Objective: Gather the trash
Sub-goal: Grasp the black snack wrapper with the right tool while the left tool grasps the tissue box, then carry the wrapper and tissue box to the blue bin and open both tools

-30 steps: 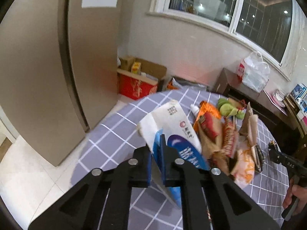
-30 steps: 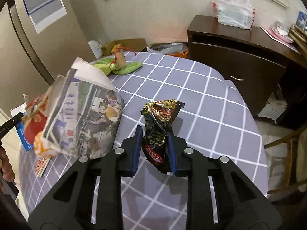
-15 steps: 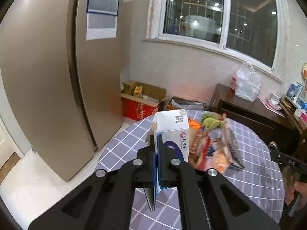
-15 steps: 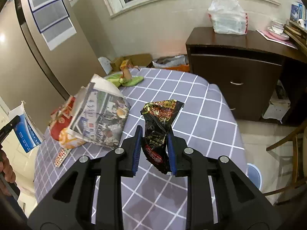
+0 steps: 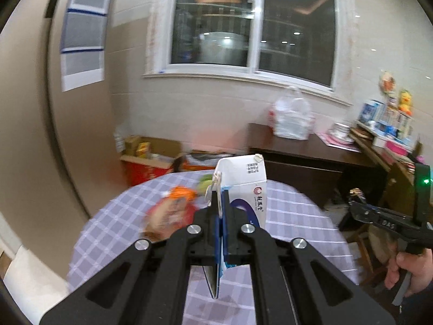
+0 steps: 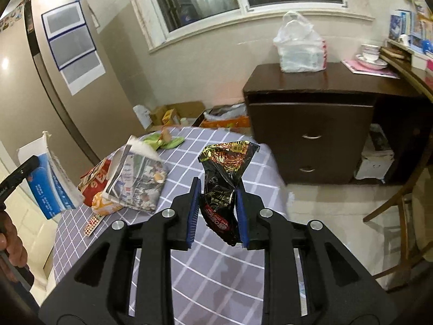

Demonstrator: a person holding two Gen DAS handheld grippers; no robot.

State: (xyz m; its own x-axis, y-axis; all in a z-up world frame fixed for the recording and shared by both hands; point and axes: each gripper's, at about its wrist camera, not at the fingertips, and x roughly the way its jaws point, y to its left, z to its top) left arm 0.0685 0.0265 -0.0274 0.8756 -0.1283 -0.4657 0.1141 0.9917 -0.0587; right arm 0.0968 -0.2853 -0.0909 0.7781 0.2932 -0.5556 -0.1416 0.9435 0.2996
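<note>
Item one: left hand-held gripper (image 5: 222, 216), jaws pinched tight on the thin edge of a white-and-blue carton (image 5: 243, 189), which is held upright in the air above the tabletop (image 5: 108, 233). From the right wrist view the same carton (image 6: 46, 178) hangs off the tabletop's left edge, clear of the checked cloth.

Item two: right hand-held gripper (image 6: 217, 211), blue pads closed against a crumpled black-and-gold snack wrapper (image 6: 224, 178); the wrapper stands up between the fingers, its torn mouth uppermost, lifted off the tabletop (image 6: 216, 265).

Items on the grey checked tabletop:
- newspaper-print bag (image 6: 138, 181), lying tilted near the left side;
- red and orange wrappers (image 6: 94, 187) tucked under and beside that bag;
- small patterned strip (image 6: 92, 223) near the tabletop's edge, just below the orange wrapper;
- green scrap (image 6: 165, 140) at the far edge.

Surroundings: dark wooden cabinet (image 6: 311, 124) carrying a white plastic bag (image 6: 300, 46); cardboard boxes (image 6: 176, 113) on the floor under the window.
</note>
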